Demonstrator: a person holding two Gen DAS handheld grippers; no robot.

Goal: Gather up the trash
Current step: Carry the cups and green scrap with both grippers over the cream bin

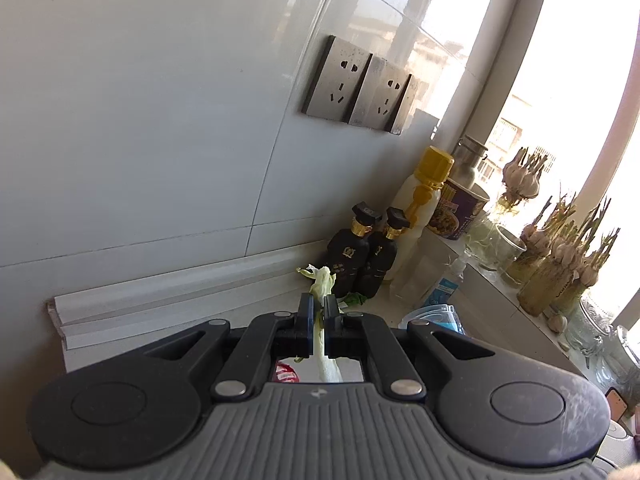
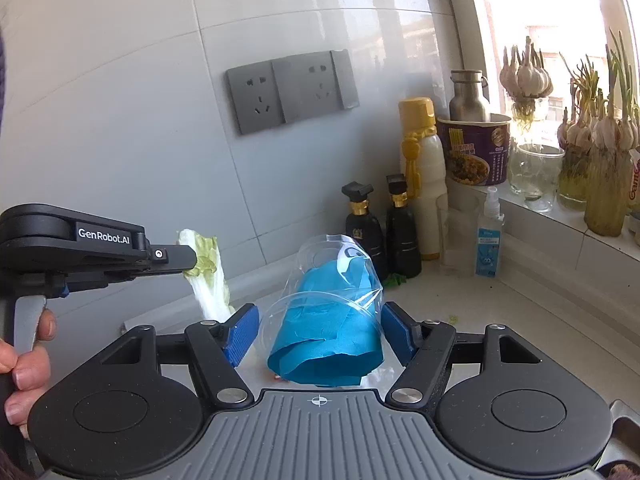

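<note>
Nearby, bottles (image 2: 382, 232) behind cup (image 2: 332, 308).

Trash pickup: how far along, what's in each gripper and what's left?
Midway. Left gripper is shut on a cabbage leaf, lifted off the counter. Right gripper has its jaws around a clear plastic cup stuffed with blue paper. Left: a green scrap by the dark bottles. No bin in view.
</note>
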